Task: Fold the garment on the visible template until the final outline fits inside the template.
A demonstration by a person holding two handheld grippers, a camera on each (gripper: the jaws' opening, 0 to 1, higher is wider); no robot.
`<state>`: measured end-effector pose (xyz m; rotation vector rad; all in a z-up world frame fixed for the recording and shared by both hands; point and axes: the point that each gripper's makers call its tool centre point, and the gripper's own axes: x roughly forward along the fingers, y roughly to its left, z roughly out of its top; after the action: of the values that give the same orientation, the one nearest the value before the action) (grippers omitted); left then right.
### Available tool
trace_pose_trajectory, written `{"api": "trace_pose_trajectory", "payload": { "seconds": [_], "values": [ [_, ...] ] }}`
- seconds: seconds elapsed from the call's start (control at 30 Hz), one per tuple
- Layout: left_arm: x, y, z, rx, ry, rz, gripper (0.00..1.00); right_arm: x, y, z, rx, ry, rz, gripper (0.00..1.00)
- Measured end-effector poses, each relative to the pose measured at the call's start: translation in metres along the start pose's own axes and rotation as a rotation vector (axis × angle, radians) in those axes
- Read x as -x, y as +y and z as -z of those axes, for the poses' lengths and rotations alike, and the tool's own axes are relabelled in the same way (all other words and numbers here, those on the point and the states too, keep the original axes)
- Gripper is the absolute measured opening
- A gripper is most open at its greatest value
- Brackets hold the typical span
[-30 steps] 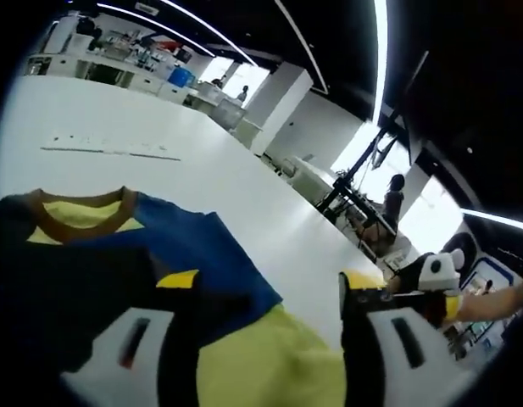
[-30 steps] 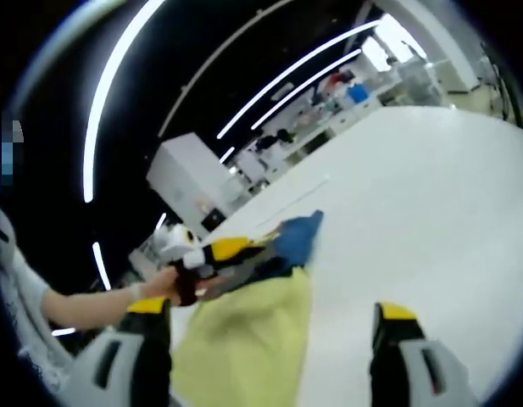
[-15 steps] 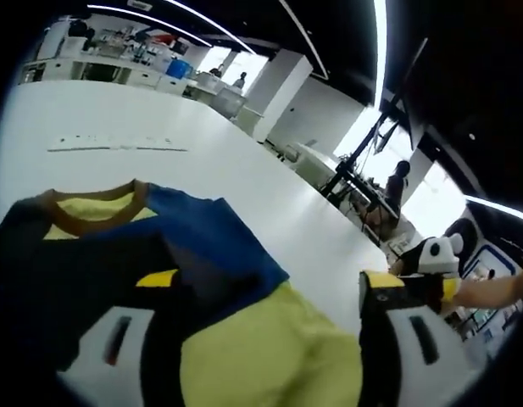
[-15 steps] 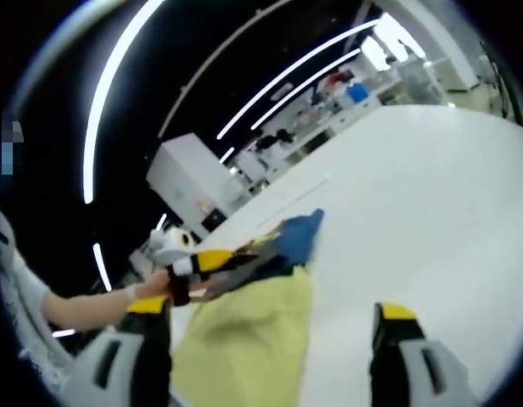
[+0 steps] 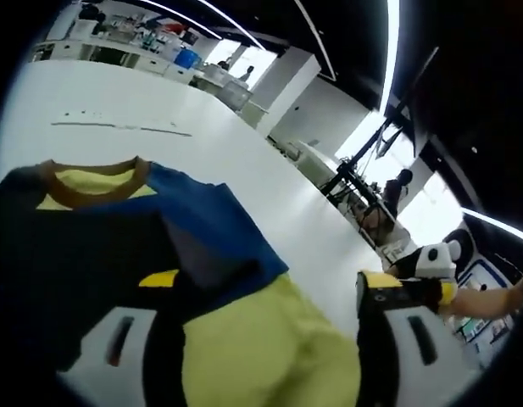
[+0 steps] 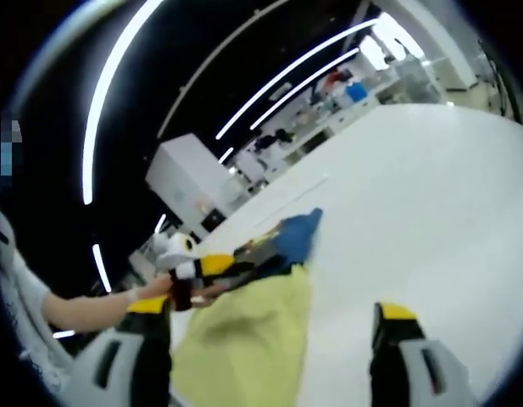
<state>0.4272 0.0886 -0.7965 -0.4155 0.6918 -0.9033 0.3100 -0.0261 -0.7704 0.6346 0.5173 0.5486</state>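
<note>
Your left gripper [image 5: 265, 326] stood with its jaws wide apart, one on each side of the soft yellow, blue and dark navy knit garment [image 5: 142, 254] that lay on the white desk [image 5: 269, 195]. Whether either jaw touched the cloth, I could not tell from so close a view. Your right gripper [image 6: 269, 339] was spread as well, its jaws straddling the yellow part of the garment, with nothing pinched between them.

You had the garment spread flat, its brown-trimmed collar toward the far side in the left gripper view, the yellow cloth nearest both cameras. A thin dark line on the desk [image 5: 121, 127] beyond the collar may have been a template edge, though it was too faint to be sure.

You should expect this cloth to be light, limp and prone to sagging and wrinkling; it would not hold a crease unaided. I judged a hem or side edge the best place to pinch, both layers together.

Your left hand [image 6: 155, 284] reached in from the left of the right gripper view, forearm extended low over the desk, both grippers angled shallowly along the cloth.
</note>
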Motion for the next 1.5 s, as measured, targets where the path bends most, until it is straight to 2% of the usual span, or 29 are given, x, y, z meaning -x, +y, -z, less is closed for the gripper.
{"api": "trace_pose_trajectory", "payload": {
  "seconds": [0.13,0.33,0.63,0.97,1.17,1.43,1.5],
  "values": [
    [-0.005,-0.004,-0.013,0.029,-0.049,0.013,0.79,0.003,-0.001,-0.001,-0.007,-0.008,0.005,1.00],
    [-0.012,-0.009,-0.026,0.016,-0.080,0.038,0.77,0.006,-0.006,0.000,-0.017,-0.016,0.016,1.00],
    [-0.026,-0.013,-0.026,-0.007,-0.056,0.055,0.75,0.008,-0.009,0.000,-0.021,-0.019,0.029,1.00],
    [-0.025,-0.015,-0.019,-0.041,-0.023,0.069,0.77,0.012,-0.010,0.003,-0.025,-0.024,0.038,1.00],
    [-0.009,-0.019,-0.017,-0.084,-0.011,0.074,0.80,0.007,-0.003,0.004,0.035,0.007,0.026,1.00],
    [0.041,-0.011,-0.014,-0.128,-0.039,0.031,0.81,0.006,0.009,0.005,0.088,0.029,0.006,1.00],
    [0.058,-0.006,-0.010,-0.121,-0.048,0.016,0.81,0.006,0.013,0.006,0.087,0.038,-0.001,0.95]
  ]
}}
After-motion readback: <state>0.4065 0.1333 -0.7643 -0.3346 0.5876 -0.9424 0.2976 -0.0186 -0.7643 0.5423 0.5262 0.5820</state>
